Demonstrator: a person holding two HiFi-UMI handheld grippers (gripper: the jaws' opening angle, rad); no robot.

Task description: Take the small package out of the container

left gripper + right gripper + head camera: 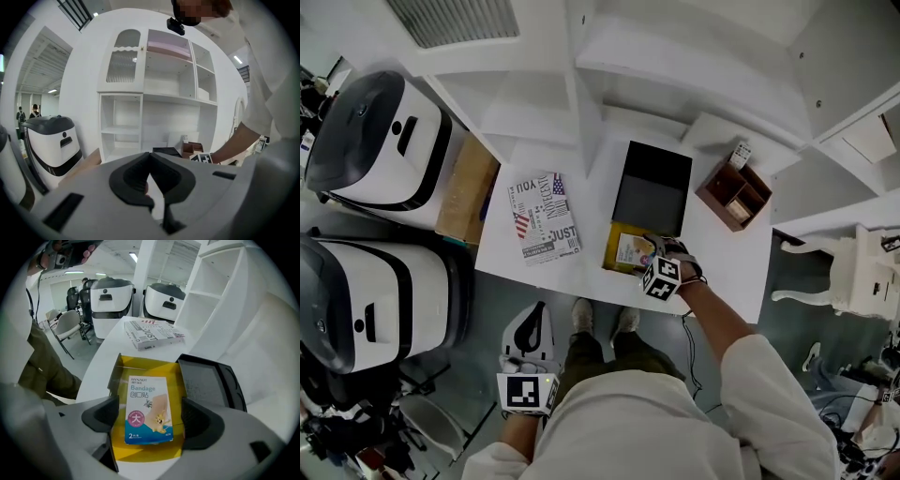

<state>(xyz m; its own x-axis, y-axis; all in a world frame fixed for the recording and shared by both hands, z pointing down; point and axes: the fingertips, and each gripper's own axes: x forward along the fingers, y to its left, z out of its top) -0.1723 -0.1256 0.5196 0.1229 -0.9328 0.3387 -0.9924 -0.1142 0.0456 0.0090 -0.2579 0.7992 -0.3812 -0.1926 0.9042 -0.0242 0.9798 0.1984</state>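
Observation:
A yellow open container [613, 253] [143, 367] lies near the front edge of the white table [722, 262]. Inside it lies the small package [633, 251] [147, 408], a flat white and blue bandage box, face up. My right gripper [660, 257] [150, 407] hangs over the container, open, with one jaw on each side of the package and a narrow gap at both sides. My left gripper [532, 326] [150, 157] is held low in front of the table, off to the left, shut and holding nothing.
A black lid [652, 186] [212, 380] lies just behind the container. A printed box [543, 217] [152, 333] lies to the left, a brown wooden organiser [734, 195] at the right. White shelving [675, 56] stands behind; two white machines [380, 141] and a cardboard box [469, 187] stand left.

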